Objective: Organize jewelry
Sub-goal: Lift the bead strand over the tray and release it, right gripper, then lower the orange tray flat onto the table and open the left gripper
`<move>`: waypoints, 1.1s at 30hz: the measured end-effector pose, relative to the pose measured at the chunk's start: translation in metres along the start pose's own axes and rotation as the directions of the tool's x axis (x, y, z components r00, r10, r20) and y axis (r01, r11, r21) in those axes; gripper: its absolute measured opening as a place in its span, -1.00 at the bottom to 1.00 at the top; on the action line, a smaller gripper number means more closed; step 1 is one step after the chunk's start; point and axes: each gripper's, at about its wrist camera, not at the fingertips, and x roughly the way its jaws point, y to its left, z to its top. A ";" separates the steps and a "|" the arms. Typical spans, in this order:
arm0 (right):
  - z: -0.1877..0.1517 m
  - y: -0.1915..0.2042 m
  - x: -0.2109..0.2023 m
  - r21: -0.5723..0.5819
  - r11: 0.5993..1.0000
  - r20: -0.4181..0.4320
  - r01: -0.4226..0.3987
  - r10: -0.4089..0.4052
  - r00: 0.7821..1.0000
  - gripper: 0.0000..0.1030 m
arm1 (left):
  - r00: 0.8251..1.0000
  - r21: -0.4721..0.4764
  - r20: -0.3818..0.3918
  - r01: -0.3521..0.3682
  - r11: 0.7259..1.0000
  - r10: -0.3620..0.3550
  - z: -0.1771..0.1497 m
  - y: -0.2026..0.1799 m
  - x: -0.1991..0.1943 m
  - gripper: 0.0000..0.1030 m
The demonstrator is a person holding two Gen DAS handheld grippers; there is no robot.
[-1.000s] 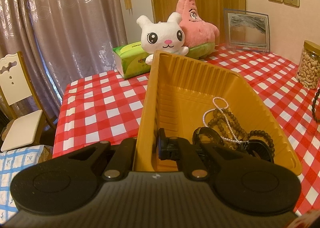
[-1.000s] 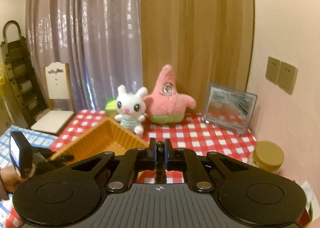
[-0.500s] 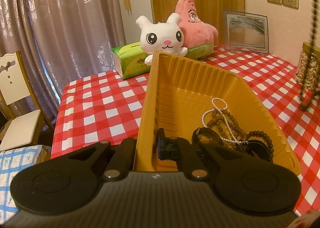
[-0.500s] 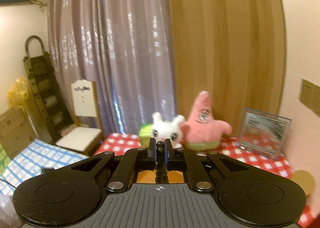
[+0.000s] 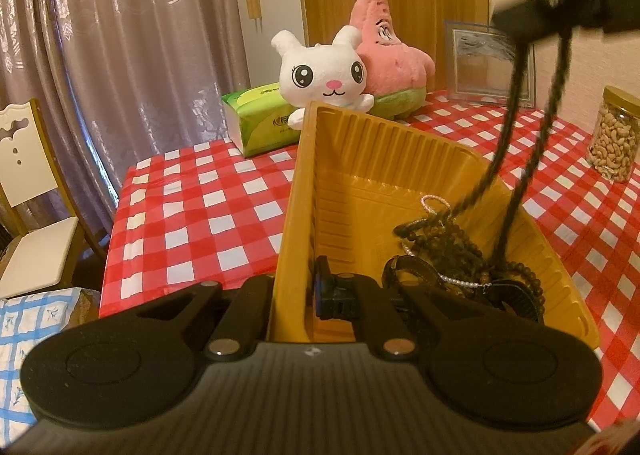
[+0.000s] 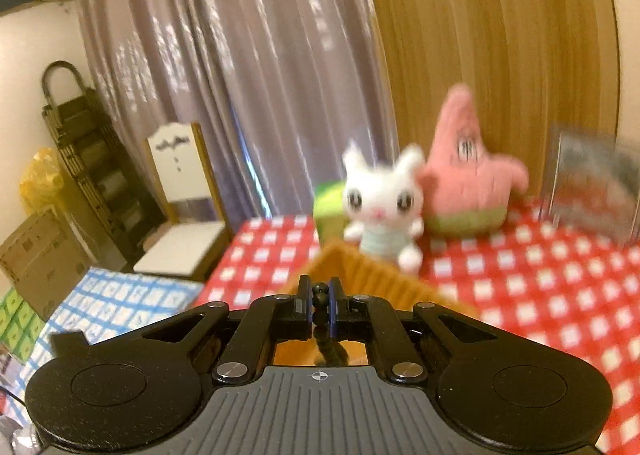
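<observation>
In the left wrist view, the left gripper (image 5: 298, 295) is clamped on the near wall of the yellow tray (image 5: 384, 159), one finger outside the wall and one inside, steadying it on the checked tablecloth (image 5: 192, 215). Inside the tray, toward its right near corner, lies a heap of jewelry: a string of white pearls (image 5: 434, 202), brown bead strands (image 5: 448, 243) and a dark band (image 5: 412, 269). Above the tray's right side the right gripper (image 5: 560, 11) shows as a blurred dark shape, pinching a dark bead necklace (image 5: 516, 127) whose loop hangs in two strands, its long axis close to vertical and leaning a little, its lower end reaching down into the tray among the heap. Beyond the tray's far rim sit a white plush rabbit (image 5: 324, 75), a pink plush star (image 5: 384, 43), a green tissue pack (image 5: 260, 119) and, off to the tray's right, a jar of nuts (image 5: 616, 139). In the right wrist view, the right gripper (image 6: 320, 301) is nearly shut with a dark bead gripped between its pads; the strand drops away beneath it toward the tray's orange rim (image 6: 360, 267). The necklace looks light and wholly limp, so it will likely swing and pile wherever it is let down, and its round beads may slip; a pinch across a single bead or the cord near the top of the loop seems the sound hold. It could tangle with the strands already in the tray.
</observation>
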 end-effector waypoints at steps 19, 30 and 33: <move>-0.042 -0.020 0.010 0.099 0.990 -0.147 0.103 -0.088 0.985 0.25 | 1.000 -0.007 -0.001 0.005 1.000 -0.005 -0.001 0.003 0.002 -0.93; -0.077 -0.036 0.000 0.166 0.968 -0.222 0.188 -0.149 0.964 0.34 | 1.000 -0.007 -0.002 0.008 1.000 -0.008 -0.003 0.003 0.002 -0.93; -0.084 -0.038 -0.003 0.179 0.963 -0.235 0.203 -0.158 0.959 0.35 | 1.000 -0.008 -0.003 0.017 1.000 -0.017 -0.004 0.004 0.000 -0.93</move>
